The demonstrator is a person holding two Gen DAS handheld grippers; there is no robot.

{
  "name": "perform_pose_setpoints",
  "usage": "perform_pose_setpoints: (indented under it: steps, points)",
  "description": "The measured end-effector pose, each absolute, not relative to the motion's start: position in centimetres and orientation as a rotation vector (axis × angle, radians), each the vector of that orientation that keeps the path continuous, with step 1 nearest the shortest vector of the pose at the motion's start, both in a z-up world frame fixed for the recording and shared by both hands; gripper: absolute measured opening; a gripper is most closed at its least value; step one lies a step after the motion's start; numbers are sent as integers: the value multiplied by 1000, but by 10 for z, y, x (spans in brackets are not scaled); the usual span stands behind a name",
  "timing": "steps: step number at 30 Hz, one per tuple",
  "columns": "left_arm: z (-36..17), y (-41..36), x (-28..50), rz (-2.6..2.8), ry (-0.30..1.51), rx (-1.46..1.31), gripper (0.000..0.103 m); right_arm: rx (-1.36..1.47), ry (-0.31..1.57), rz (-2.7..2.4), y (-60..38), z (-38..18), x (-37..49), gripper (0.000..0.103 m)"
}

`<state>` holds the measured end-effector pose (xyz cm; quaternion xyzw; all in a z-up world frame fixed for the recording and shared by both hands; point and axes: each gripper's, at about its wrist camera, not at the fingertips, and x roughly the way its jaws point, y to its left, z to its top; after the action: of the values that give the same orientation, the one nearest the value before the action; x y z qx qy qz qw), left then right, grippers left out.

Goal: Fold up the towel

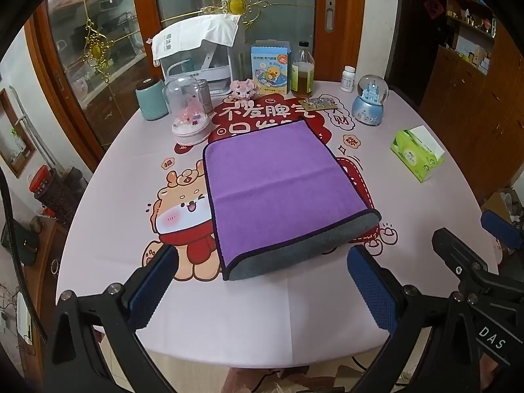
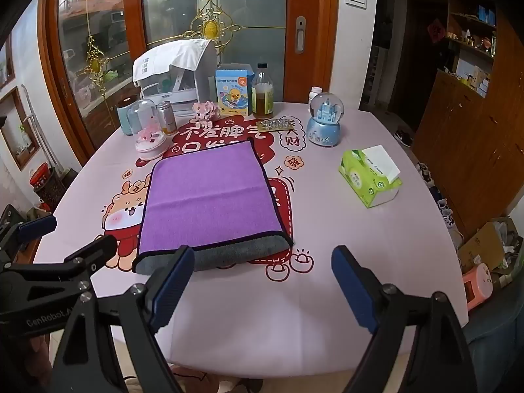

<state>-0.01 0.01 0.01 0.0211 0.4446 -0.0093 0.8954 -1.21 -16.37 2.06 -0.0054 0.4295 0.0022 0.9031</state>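
A purple towel (image 1: 278, 183) with a grey underside lies folded flat on the round table, its rolled grey fold edge toward me; it also shows in the right wrist view (image 2: 209, 196). My left gripper (image 1: 262, 281) is open and empty, just short of the towel's near edge. My right gripper (image 2: 262, 275) is open and empty, near the towel's near right corner. The right gripper's arm shows in the left wrist view (image 1: 475, 268), and the left one in the right wrist view (image 2: 65, 262).
The table (image 1: 229, 321) has a pink cartoon cloth. A green tissue box (image 2: 371, 177) sits right of the towel. At the back stand a snow globe (image 2: 324, 121), bottle (image 2: 262, 91), duck box (image 2: 233, 93), domed ornament (image 2: 149, 131), cups and a white appliance (image 2: 177, 65).
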Motion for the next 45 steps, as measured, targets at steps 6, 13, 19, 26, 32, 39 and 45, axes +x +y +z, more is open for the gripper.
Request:
perform_pose_setpoints:
  steps: [6, 13, 19, 26, 32, 39, 45]
  points:
    - [4, 2, -2, -29, 919, 27, 102, -4, 885, 8, -164, 21, -12, 86]
    - [3, 2, 3, -32, 929, 25, 102, -4, 889, 5, -161, 19, -11, 86]
    - [1, 2, 4, -32, 940, 29, 102, 0, 888, 7, -162, 18, -12, 86]
    - [0, 4, 3, -34, 939, 27, 102, 3, 890, 8, -159, 15, -11, 86]
    - [-2, 4, 3, -35, 938, 26, 102, 6, 892, 7, -158, 15, -12, 86]
    - [-4, 7, 3, -34, 941, 28, 102, 8, 894, 9, -160, 16, -12, 86]
    - [-8, 11, 2, -31, 943, 28, 102, 13, 897, 7, -153, 10, -16, 86]
